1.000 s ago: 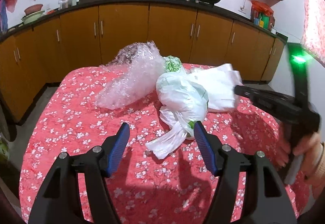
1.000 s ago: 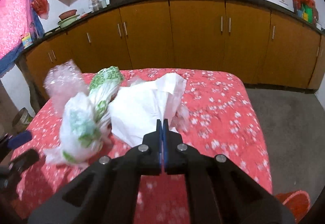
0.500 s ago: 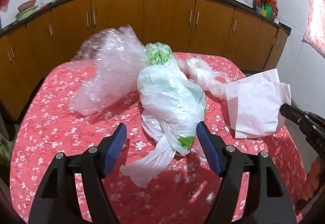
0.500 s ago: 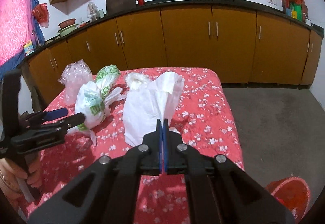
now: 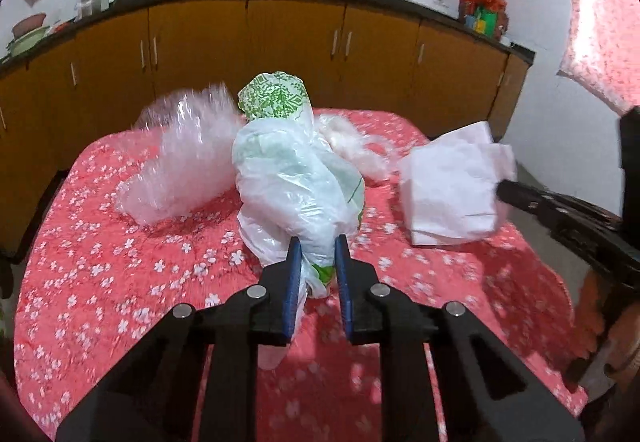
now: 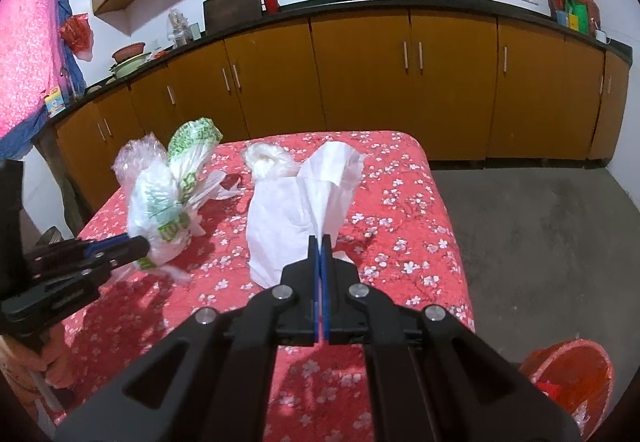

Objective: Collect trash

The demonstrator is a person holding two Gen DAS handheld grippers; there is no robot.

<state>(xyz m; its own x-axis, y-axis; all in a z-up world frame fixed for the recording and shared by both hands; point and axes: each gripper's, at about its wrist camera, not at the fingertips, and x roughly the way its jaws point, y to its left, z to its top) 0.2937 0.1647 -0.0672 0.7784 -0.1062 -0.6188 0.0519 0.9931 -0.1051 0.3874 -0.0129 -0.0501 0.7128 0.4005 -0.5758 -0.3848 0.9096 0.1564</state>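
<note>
Two grippers, four bits of trash on the red flowered table (image 5: 100, 242)

The left gripper (image 5: 316, 262) is closing on the green-print plastic bag (image 5: 292, 177), hiding its tail; the right gripper (image 6: 321, 254) pinches the white paper bag (image 6: 292, 217). Blurry bubble wrap (image 5: 180, 169) and a clear bag (image 6: 266, 159) lie near the far edge.

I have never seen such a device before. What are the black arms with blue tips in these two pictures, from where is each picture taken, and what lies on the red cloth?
No robot here: a person holds a hand tool with two fingers in each hand, and a camera on each tool looks forward along its fingers.

In the left tool's picture, the left gripper is closing its blue pads on the tail of a green-printed plastic bag. In the right tool's picture, the right gripper is shut on a white paper bag. Each tool also shows at the edge of the other picture.

On the table with the red flowered cloth there are also bubble wrap and a small crumpled clear plastic piece. A red bin stands on the floor, at the lower right.
</note>
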